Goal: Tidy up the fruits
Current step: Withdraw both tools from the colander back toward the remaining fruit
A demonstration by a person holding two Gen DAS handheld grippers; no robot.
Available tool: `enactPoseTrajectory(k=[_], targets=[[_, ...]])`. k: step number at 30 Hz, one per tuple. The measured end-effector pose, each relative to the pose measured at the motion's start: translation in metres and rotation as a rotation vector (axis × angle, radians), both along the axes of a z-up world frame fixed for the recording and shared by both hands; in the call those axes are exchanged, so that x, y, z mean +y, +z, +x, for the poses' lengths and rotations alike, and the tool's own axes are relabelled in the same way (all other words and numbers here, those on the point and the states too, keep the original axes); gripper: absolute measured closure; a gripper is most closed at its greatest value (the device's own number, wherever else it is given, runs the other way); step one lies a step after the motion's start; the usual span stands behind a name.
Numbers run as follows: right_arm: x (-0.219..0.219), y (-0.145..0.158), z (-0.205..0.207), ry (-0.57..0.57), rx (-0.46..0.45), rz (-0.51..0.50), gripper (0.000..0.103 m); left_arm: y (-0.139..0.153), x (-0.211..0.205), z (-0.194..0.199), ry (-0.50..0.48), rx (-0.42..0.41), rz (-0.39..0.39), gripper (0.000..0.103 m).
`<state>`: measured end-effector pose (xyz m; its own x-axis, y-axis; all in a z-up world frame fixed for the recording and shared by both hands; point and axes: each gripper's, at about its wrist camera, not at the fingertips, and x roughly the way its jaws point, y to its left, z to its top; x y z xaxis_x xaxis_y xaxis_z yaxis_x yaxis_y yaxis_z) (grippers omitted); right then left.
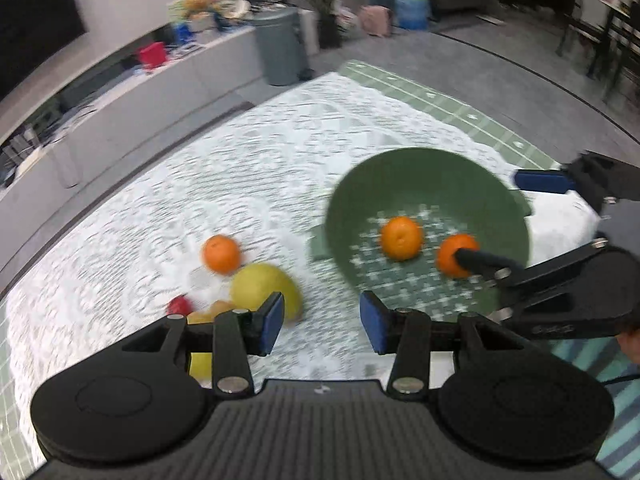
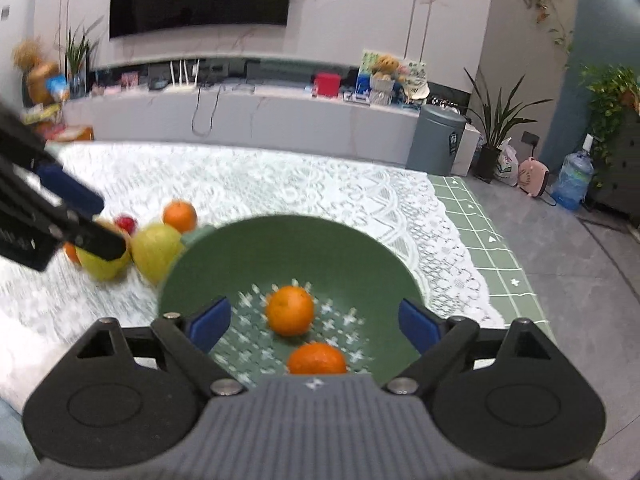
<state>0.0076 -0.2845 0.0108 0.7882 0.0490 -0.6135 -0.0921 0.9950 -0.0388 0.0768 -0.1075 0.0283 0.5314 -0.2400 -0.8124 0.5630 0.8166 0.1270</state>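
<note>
A green bowl [image 1: 400, 184] [image 2: 320, 248] sits on the white lace cloth and holds two oranges [image 1: 401, 238] [image 1: 452, 256]. My right gripper [image 2: 315, 322] [image 1: 508, 220] hangs open over the bowl. One orange [image 2: 290, 310] lies below the gap between its wide-apart pads, and the other orange [image 2: 317, 358] lies closer to the camera. My left gripper [image 1: 323, 322] [image 2: 86, 216] is open with nothing in it, above the loose fruit left of the bowl: an orange [image 1: 221, 254] [image 2: 180, 216], a yellow-green fruit [image 1: 260, 284] [image 2: 156, 252], a second yellow fruit [image 2: 102, 268] and a small red fruit [image 1: 179, 306] [image 2: 126, 224].
The lace cloth [image 1: 240, 168] lies over a green checked tablecloth [image 2: 480, 232] that ends at the table's far right edge. Beyond it stand a grey bin [image 2: 438, 140], a low white cabinet [image 2: 240, 116], potted plants and a water bottle [image 2: 572, 180]. A striped sleeve [image 1: 616, 380] shows at the lower right.
</note>
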Motion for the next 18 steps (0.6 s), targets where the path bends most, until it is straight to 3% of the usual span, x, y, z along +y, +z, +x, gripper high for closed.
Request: enactPoseTrajectory(k=[11, 15, 18], targets=[[0.039, 0.005, -0.015, -0.077, -0.132, 0.075, 0.014, -0.028, 0.074, -0.008, 0.232, -0.028, -0.102, 0.049], [0.063, 0.004, -0.018, -0.044, -0.172, 0.033, 0.014, -0.039, 0.094, -0.015, 0.291, -0.061, -0.148, 0.048], [0.081, 0.004, -0.019, 0.0, -0.192, 0.021, 0.007, -0.045, 0.107, -0.021, 0.31, -0.103, -0.173, 0.043]])
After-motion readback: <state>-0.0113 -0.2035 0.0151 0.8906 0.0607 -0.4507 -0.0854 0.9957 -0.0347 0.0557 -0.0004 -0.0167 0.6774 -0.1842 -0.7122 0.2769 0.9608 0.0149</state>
